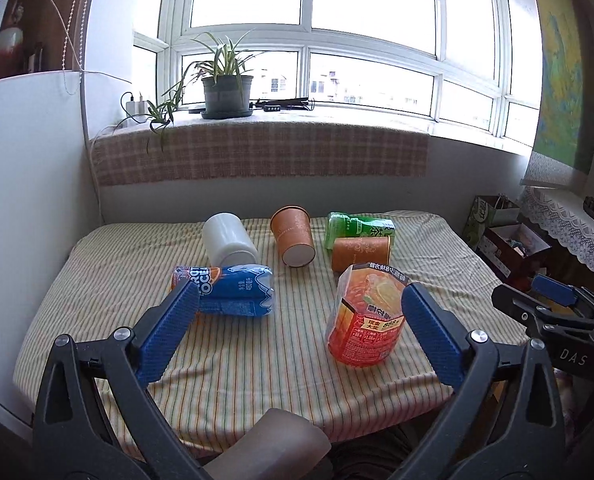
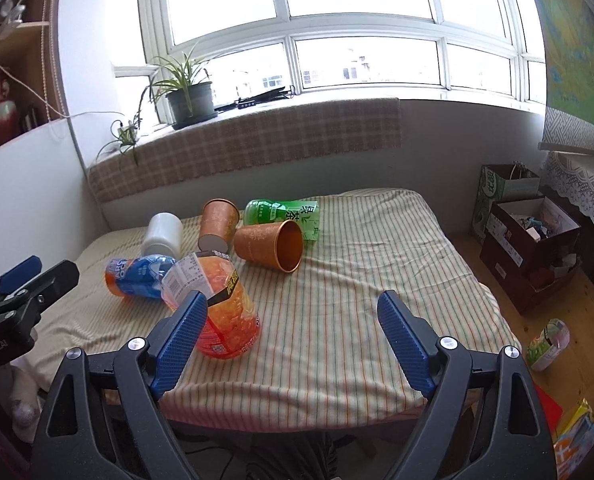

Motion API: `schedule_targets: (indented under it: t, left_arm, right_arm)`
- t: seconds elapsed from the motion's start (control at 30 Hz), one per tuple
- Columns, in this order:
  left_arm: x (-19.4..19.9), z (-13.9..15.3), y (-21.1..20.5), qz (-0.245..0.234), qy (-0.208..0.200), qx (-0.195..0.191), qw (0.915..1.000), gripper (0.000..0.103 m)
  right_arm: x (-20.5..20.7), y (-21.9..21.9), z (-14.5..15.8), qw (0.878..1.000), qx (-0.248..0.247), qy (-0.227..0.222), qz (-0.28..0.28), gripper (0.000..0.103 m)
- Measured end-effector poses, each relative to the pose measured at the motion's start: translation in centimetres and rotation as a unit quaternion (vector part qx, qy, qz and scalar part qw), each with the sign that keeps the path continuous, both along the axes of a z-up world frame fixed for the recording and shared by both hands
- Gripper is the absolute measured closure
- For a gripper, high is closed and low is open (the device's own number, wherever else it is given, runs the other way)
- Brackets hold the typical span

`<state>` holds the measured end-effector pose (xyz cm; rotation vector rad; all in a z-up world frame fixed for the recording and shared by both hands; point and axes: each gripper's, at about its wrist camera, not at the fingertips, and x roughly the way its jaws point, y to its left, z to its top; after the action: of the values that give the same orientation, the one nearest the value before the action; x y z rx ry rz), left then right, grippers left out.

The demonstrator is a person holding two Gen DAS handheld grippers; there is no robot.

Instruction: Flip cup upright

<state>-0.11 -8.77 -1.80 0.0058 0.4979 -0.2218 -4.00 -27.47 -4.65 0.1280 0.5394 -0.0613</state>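
Two orange paper cups lie on their sides on the striped table. One [image 1: 293, 236] [image 2: 218, 225] shows its white bottom toward me. The other [image 1: 360, 253] [image 2: 271, 244] lies across, mouth to the right. A white cup [image 1: 229, 239] [image 2: 162, 234] also lies on its side at the back left. My left gripper [image 1: 299, 334] is open and empty above the table's near part. My right gripper [image 2: 293, 334] is open and empty near the front edge; it also shows in the left wrist view [image 1: 553, 304], at the right.
An orange bottle [image 1: 367, 320] [image 2: 221, 312], a blue-labelled bottle [image 1: 227, 288] [image 2: 139, 276] and a green tea bottle [image 1: 359, 226] [image 2: 285, 214] lie among the cups. Boxes [image 2: 529, 240] stand on the floor to the right. A potted plant [image 1: 227, 94] stands on the windowsill.
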Motion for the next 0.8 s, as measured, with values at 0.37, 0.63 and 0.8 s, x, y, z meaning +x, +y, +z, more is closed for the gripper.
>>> schedule_targets:
  t: [0.37, 0.63, 0.8]
  left_arm:
    - [-0.22, 0.3, 0.59, 0.007, -0.001, -0.003, 1.0, 0.0]
    - [-0.25, 0.31, 0.58, 0.007, -0.001, -0.003, 1.0, 0.0]
    - [-0.17, 0.29, 0.6, 0.008, -0.001, -0.003, 1.0, 0.0]
  right_arm:
    - [0.21, 0.74, -0.15, 1.0, -0.008, 0.001, 0.003, 0.014]
    - [0.44, 0.54, -0.35, 1.0, 0.0, 0.005, 0.0, 0.014]
    - [0.47, 0.47, -0.43, 1.0, 0.002, 0.007, -0.001, 0.014]
